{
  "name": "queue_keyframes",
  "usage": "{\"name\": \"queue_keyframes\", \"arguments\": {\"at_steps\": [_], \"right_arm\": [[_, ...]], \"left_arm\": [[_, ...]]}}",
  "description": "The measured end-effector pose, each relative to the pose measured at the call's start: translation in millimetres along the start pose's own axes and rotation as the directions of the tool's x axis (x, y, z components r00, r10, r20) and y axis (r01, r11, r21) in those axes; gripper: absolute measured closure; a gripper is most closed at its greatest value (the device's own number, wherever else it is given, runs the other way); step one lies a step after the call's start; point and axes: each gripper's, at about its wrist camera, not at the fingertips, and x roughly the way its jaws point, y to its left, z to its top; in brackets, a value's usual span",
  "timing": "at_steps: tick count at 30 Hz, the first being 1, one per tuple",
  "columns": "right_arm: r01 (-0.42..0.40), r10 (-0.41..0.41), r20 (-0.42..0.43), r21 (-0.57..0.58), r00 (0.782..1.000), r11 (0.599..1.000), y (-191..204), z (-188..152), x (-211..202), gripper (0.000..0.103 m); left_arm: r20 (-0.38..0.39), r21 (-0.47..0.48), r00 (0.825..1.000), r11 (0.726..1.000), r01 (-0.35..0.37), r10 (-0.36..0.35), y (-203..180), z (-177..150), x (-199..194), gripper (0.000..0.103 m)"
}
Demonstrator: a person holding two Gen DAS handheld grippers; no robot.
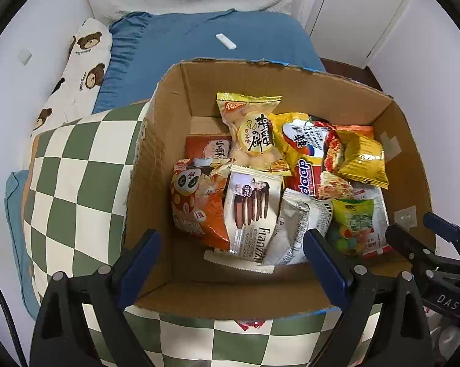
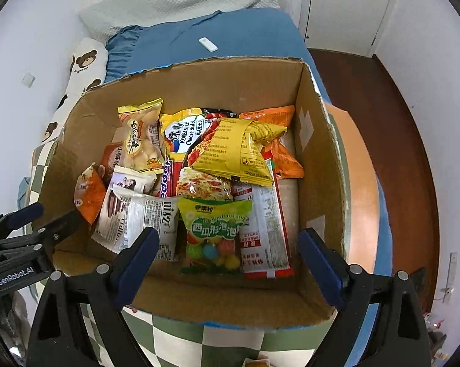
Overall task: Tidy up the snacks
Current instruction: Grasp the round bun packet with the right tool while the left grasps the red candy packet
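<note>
The snacks lie heaped inside an open cardboard box (image 1: 174, 98) that sits on a bed, resting on a green-and-white checkered quilt (image 1: 74, 165). At the near side of the pile a white Franzzi wafer pack (image 1: 251, 211) leans against an orange bag with a panda face (image 1: 196, 198) to its left, and a green bag of coloured gum balls (image 2: 213, 235) lies to its right, touching a flat red-and-white sachet (image 2: 265, 232). Further in, a yellow crinkled packet (image 2: 242, 150) rests on top of a Korean cheese noodle pack (image 2: 184, 134), with a clear bag of pale rice crackers (image 1: 254, 134) to their left. The left tongs (image 1: 231, 263) hang released over the near edge of the box, holding nothing; the right tongs (image 2: 228, 260) are likewise spread wide and empty, just beside them. Beyond the box stretches a blue bedsheet (image 1: 230, 30) with a small white remote (image 1: 226, 41) on it, and a bear-print pillow (image 1: 83, 61) lies far left.
</note>
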Motion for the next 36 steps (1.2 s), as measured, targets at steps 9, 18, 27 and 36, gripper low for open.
{"name": "queue_keyframes", "arguments": {"at_steps": [9,18,27,36], "right_arm": [[0.018,-0.017,0.081,-0.013,0.997,1.000,1,-24,-34,0.008],[0.027,-0.021,0.201,-0.025,0.979,0.999,4,-60,-89,0.008],[-0.031,0.029,0.304,0.002,0.952,1.000,4,-102,-149,0.008],[-0.152,0.128,0.134,0.190,0.983,0.970,-39,-158,-76,0.035]], "left_arm": [[0.110,0.012,0.994,1.000,-0.004,0.003,-3,-23,-39,0.008],[0.249,0.041,0.968,0.999,-0.014,0.003,-10,-62,-96,0.008],[0.311,0.047,0.950,0.999,-0.009,-0.006,-10,-94,-128,0.008],[0.120,0.235,0.990,0.967,-0.099,0.072,-24,-114,-30,0.008]]}}
